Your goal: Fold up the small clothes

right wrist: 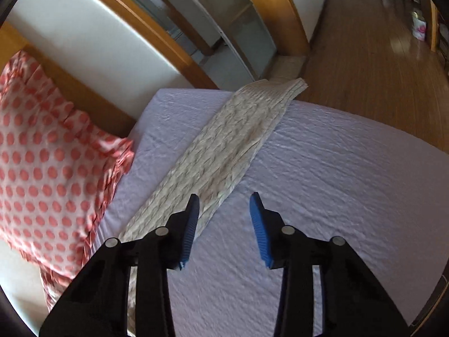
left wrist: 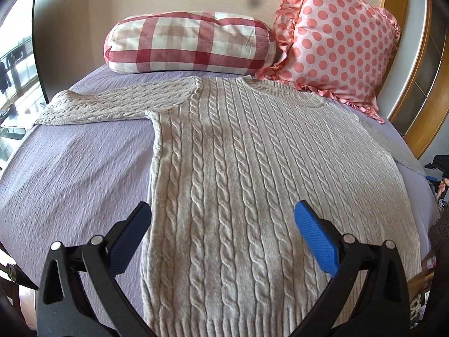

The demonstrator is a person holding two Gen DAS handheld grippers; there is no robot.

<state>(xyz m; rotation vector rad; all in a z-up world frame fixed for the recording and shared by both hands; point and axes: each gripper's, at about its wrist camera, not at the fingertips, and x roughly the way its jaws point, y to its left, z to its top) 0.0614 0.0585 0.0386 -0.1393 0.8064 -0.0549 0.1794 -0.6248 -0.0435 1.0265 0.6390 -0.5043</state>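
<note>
A beige cable-knit sweater point(left wrist: 241, 174) lies flat on the lilac bedspread point(left wrist: 75, 168), neck toward the pillows, its left sleeve point(left wrist: 112, 104) stretched out to the left. My left gripper point(left wrist: 223, 210) is open above the sweater's lower body, its jaws wide apart and empty. In the right wrist view the sweater's right sleeve point(right wrist: 224, 146) lies stretched out toward the bed's edge. My right gripper point(right wrist: 224, 199) is open and empty just above the sleeve's near part, its left finger over the sleeve's edge.
A red-checked pillow point(left wrist: 188, 45) and a pink polka-dot pillow point(left wrist: 336, 45) stand at the head of the bed; the dotted one point(right wrist: 47, 174) also shows left of my right gripper. A wooden frame point(right wrist: 174, 53) and wood floor point(right wrist: 364, 56) lie beyond the bed.
</note>
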